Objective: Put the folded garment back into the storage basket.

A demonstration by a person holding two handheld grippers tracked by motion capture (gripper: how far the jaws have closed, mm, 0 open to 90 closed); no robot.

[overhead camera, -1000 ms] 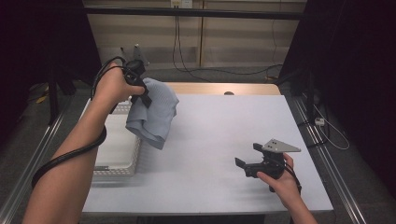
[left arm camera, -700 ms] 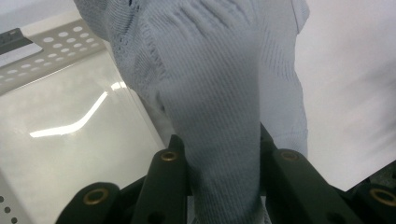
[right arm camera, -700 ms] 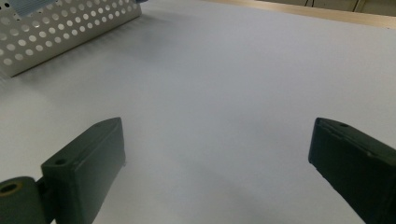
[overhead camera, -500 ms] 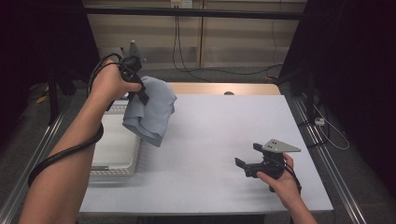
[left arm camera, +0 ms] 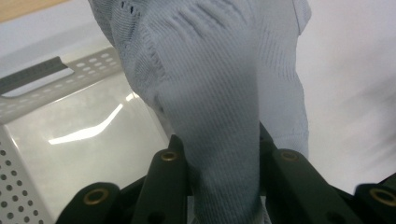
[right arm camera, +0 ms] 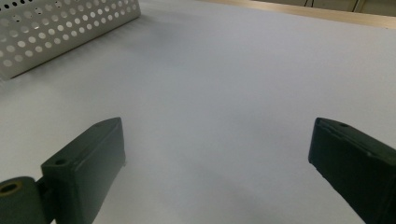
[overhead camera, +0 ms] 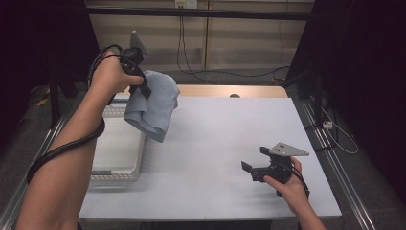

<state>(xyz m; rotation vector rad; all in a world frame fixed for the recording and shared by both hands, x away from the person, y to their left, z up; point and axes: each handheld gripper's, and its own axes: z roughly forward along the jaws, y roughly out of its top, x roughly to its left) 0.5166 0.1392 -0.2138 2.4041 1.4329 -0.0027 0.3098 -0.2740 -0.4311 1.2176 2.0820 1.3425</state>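
Above the far left of the surface (overhead camera: pixel 215 143), in the high view, we are holding the left tool (overhead camera: pixel 138 76) raised, its jaws pinching a bunched fold of the pale blue knitted cloth (overhead camera: pixel 152 106). The cloth is hanging free in the air, over the seam between the white perforated basket (overhead camera: pixel 117 168) and the open surface, likely so it can drop open before being laid out. Near the front right edge, we are resting the right tool (overhead camera: pixel 250 168) low over the surface with its jaws spread, holding nothing; it seems to be waiting there, well apart from the cloth, for its turn to take a corner.

In the left gripper view, we are seeing the ribbed cloth (left arm camera: pixel 219 93) running down between the two black jaws, which are pressing on it from both sides. Below and to the left, the basket (left arm camera: pixel 60 77) wall and its shiny floor are lying under the hanging fabric.

In the right gripper view, the jaws are standing wide apart over bare surface (right arm camera: pixel 224 93), with the basket (right arm camera: pixel 60 28) corner showing far off at the top left.

Against the earlier frame, we are carrying the left tool and cloth a little higher and farther back, while the right tool is staying where it was.
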